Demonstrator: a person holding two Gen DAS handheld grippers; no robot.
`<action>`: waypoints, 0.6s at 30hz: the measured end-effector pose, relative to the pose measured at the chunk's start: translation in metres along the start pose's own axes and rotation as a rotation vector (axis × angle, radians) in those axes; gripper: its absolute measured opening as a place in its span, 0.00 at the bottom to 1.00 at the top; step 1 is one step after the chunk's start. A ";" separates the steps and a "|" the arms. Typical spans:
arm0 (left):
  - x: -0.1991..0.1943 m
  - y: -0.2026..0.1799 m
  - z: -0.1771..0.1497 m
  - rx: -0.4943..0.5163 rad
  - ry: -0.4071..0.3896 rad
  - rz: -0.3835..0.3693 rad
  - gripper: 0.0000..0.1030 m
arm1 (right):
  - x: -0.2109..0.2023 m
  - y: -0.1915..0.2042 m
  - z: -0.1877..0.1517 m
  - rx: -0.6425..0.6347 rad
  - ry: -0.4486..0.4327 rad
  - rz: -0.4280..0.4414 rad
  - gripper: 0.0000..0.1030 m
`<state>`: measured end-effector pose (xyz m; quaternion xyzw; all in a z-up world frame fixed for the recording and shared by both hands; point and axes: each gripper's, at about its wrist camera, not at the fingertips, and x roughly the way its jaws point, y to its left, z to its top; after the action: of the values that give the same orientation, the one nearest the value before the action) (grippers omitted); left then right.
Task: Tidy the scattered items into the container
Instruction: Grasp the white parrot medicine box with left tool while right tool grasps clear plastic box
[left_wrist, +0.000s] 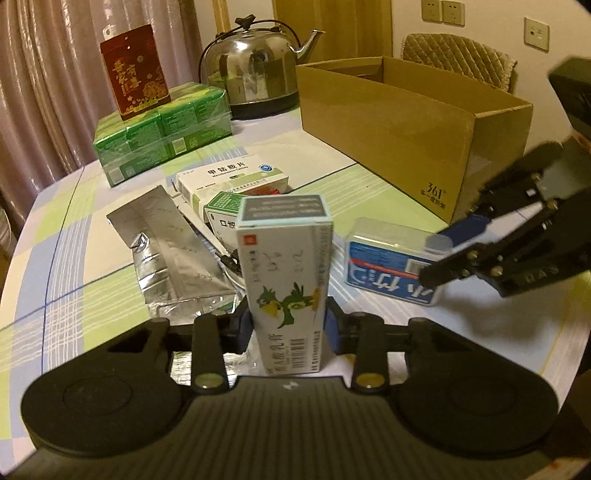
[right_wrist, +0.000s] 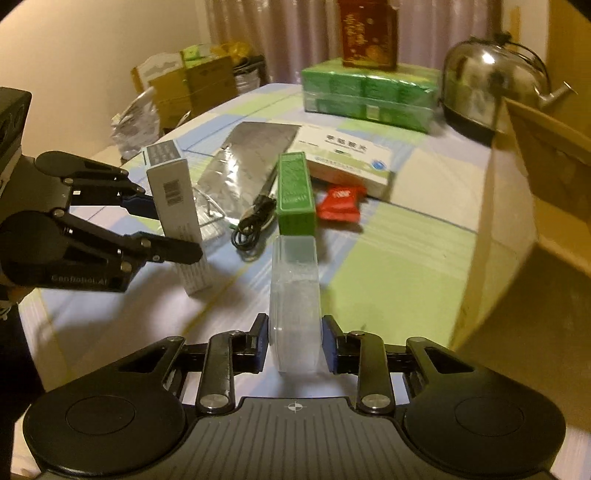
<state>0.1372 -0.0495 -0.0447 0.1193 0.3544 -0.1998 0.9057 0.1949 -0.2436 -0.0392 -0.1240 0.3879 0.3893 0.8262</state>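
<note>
My left gripper (left_wrist: 288, 326) is shut on a tall white box with green cartoon birds (left_wrist: 286, 280), held upright just above the table; it also shows in the right wrist view (right_wrist: 177, 206). My right gripper (right_wrist: 294, 343) is shut on a clear plastic case (right_wrist: 294, 295), whose blue label shows in the left wrist view (left_wrist: 388, 266). The open cardboard box (left_wrist: 406, 125) stands at the right. Scattered on the table lie a silver foil pouch (right_wrist: 251, 158), a small green box (right_wrist: 295, 192), a white medicine box (right_wrist: 347, 158), a red sachet (right_wrist: 340, 203) and a black cable (right_wrist: 255, 218).
A steel kettle (left_wrist: 255, 70) and a wrapped green pack (left_wrist: 162, 129) with a red box (left_wrist: 135, 70) on top stand at the table's far side. Boxes and bags (right_wrist: 184, 85) sit on the floor beyond the table. A chair (left_wrist: 458, 55) stands behind the cardboard box.
</note>
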 end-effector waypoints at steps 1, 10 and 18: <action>-0.002 -0.001 0.000 0.000 0.004 -0.001 0.32 | -0.003 0.000 -0.002 0.009 -0.002 -0.009 0.26; -0.020 -0.021 0.006 0.054 0.086 -0.067 0.32 | -0.020 0.002 -0.015 0.077 -0.007 -0.039 0.27; -0.006 -0.035 -0.013 0.014 0.122 -0.014 0.32 | -0.015 0.009 -0.028 0.061 -0.019 -0.069 0.27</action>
<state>0.1102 -0.0748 -0.0523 0.1354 0.4085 -0.2009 0.8800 0.1669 -0.2596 -0.0463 -0.1085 0.3871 0.3496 0.8463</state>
